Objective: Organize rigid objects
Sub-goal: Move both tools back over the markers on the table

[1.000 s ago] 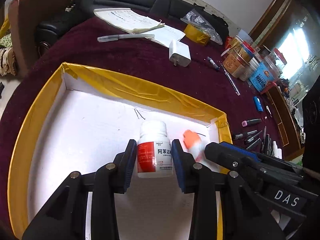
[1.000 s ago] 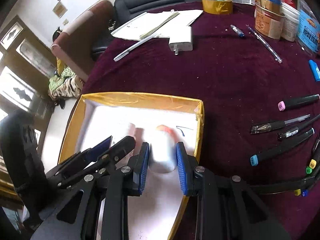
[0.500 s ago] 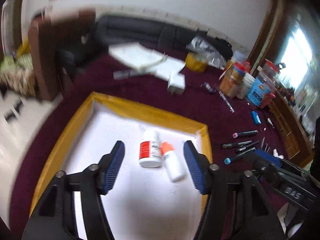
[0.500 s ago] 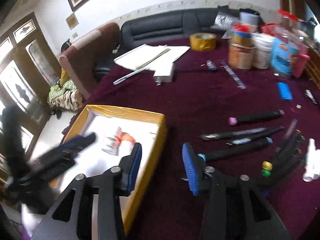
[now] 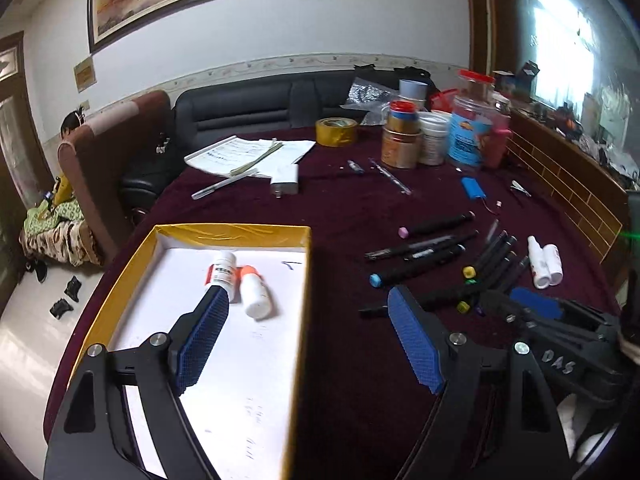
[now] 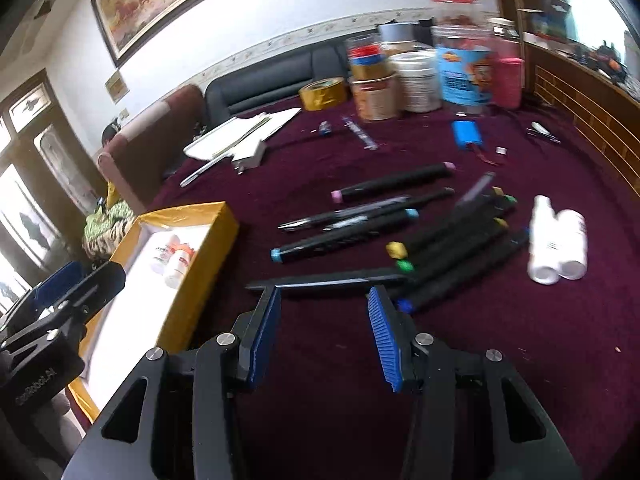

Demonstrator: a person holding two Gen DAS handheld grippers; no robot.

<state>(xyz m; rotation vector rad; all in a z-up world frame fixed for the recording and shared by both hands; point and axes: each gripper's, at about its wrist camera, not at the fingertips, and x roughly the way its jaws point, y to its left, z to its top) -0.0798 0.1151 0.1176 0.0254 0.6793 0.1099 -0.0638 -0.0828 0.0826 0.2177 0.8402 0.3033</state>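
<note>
A yellow-rimmed white box (image 5: 224, 230) holds a white pill bottle with a red label (image 5: 222, 274) and a white bottle with an orange cap (image 5: 256, 292), lying side by side. The box (image 6: 208, 248) also shows at left in the right wrist view. My left gripper (image 5: 308, 304) is open and empty, raised above the box's right wall. My right gripper (image 6: 324, 300) is open and empty above the maroon cloth, just short of several black markers (image 6: 360, 232). Two small white bottles (image 6: 556, 240) lie right of the markers.
Jars and tubs (image 5: 436, 136) stand at the back with a yellow tape roll (image 5: 336, 131). Papers (image 5: 244, 152), a white charger (image 5: 286, 180), a pen (image 5: 224, 189) and a blue lighter (image 5: 471, 187) lie on the cloth. A wooden ledge (image 5: 568, 184) borders the right.
Both grippers let go of the two bottles in the box, opened wide and pulled up and back. The right gripper swung right over the markers.
</note>
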